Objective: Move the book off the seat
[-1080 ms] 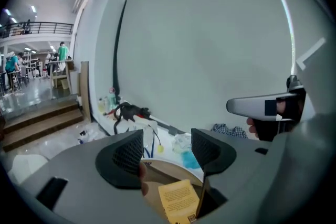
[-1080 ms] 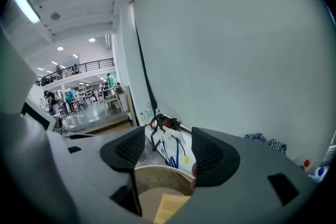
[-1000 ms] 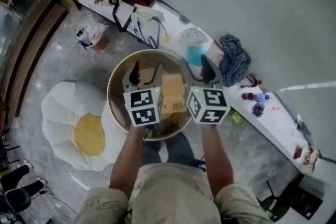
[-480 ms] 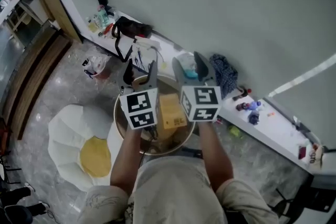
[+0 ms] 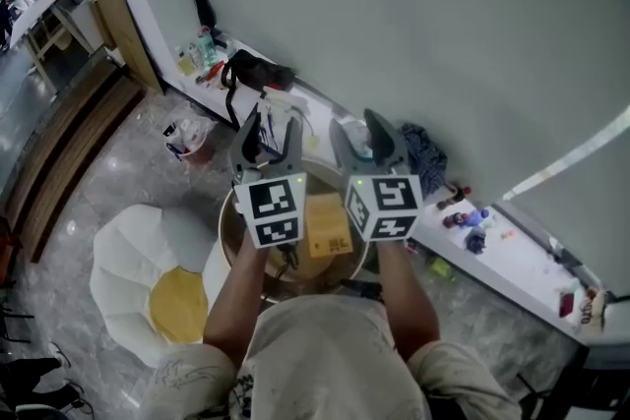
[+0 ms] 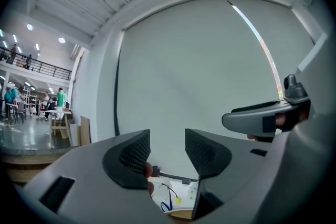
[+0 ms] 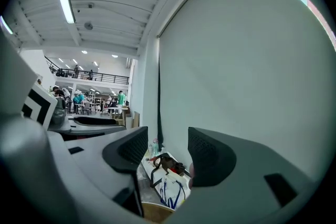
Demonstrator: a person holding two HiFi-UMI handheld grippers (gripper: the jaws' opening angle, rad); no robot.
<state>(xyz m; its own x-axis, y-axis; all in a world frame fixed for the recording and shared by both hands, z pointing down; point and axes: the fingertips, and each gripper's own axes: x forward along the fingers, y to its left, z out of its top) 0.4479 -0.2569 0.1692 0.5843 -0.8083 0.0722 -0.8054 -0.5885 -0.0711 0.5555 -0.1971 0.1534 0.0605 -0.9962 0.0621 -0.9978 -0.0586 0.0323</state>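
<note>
A tan book [image 5: 328, 227] lies on a round wooden seat [image 5: 232, 233] right in front of the person. Both grippers are held up level above it, side by side, and point at the grey wall. Neither touches the book. My left gripper [image 5: 268, 135] [image 6: 167, 152] is open, and its jaws have just been closing with nothing between them. My right gripper [image 5: 362, 138] [image 7: 168, 152] is open too, its jaws also just closing a little on nothing. In the gripper views only the wall and a ledge show between the pads.
A white ledge [image 5: 512, 251] runs along the wall with a black bag [image 5: 258, 74], a blue checked cloth [image 5: 423, 152] and small items. A white petal-shaped cushion with a yellow centre [image 5: 128, 261] sits on the floor at left. Wooden boards [image 5: 118, 30] lean at the far left.
Both grippers have risen from just over the seat and book to up in front of the wall. Their jaws stand a little narrower. The book has not moved.
</note>
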